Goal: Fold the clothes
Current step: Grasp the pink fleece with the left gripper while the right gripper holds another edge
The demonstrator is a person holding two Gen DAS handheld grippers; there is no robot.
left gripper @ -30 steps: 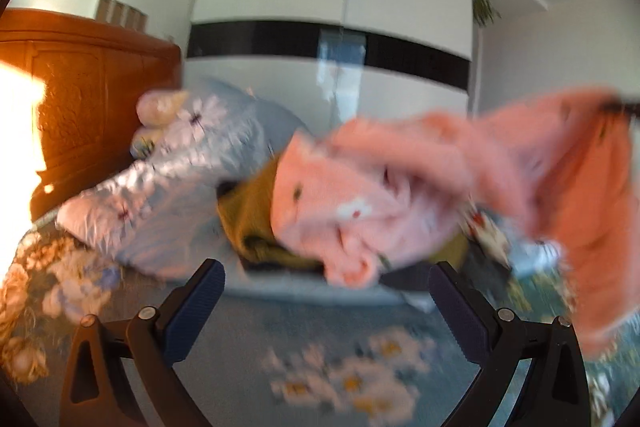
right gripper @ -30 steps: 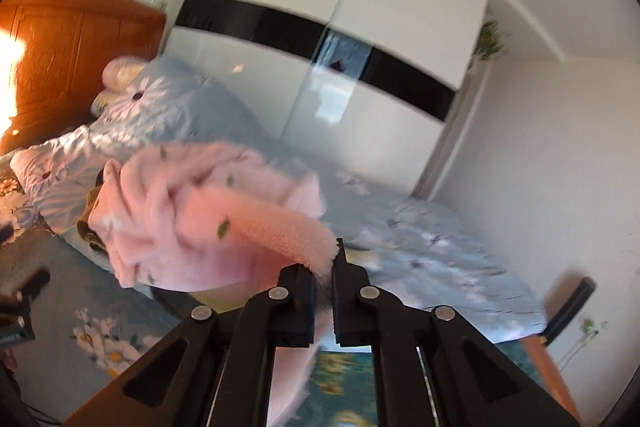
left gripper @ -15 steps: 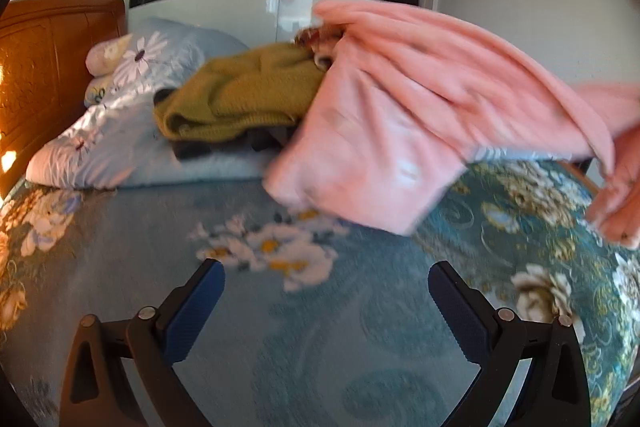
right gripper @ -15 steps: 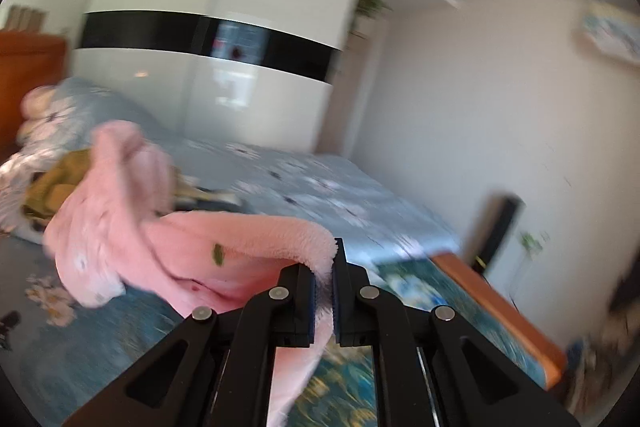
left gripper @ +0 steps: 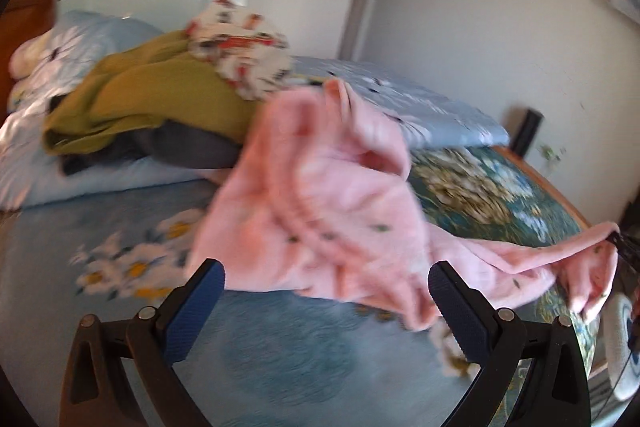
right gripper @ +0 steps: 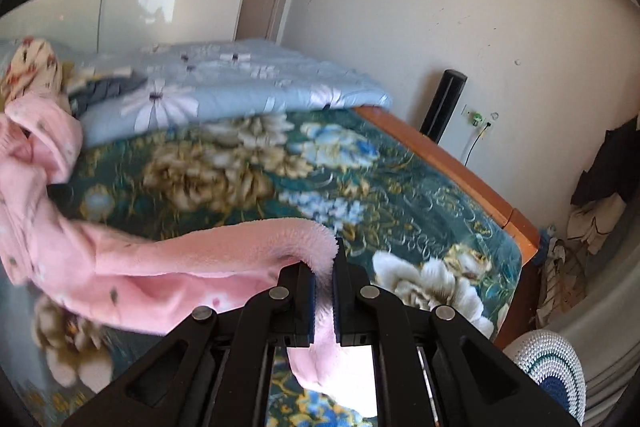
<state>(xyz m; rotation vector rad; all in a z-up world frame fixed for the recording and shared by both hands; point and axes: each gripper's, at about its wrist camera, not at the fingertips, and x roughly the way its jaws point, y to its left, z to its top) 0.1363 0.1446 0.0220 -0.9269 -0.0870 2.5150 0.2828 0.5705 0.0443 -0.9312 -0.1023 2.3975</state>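
A pink fleece garment (left gripper: 320,211) hangs blurred over the flowered bedspread (left gripper: 256,355), stretched from the middle to the right edge of the left wrist view. My left gripper (left gripper: 326,301) is open and empty just below it. My right gripper (right gripper: 324,291) is shut on the garment's fuzzy edge (right gripper: 280,239); the rest of the garment (right gripper: 36,211) trails away to the left above the bedspread (right gripper: 360,187).
A pile of clothes lies at the back left: an olive garment (left gripper: 152,95), a white patterned one (left gripper: 244,51), dark cloth (left gripper: 188,147). A folded light blue quilt (right gripper: 224,83) lies behind. The bed's wooden edge (right gripper: 448,163) runs at the right, with a white wall beyond.
The right gripper has pulled the pink garment off the pile, right and down toward the bedspread. Both views have swung to the right. The left gripper stays open.
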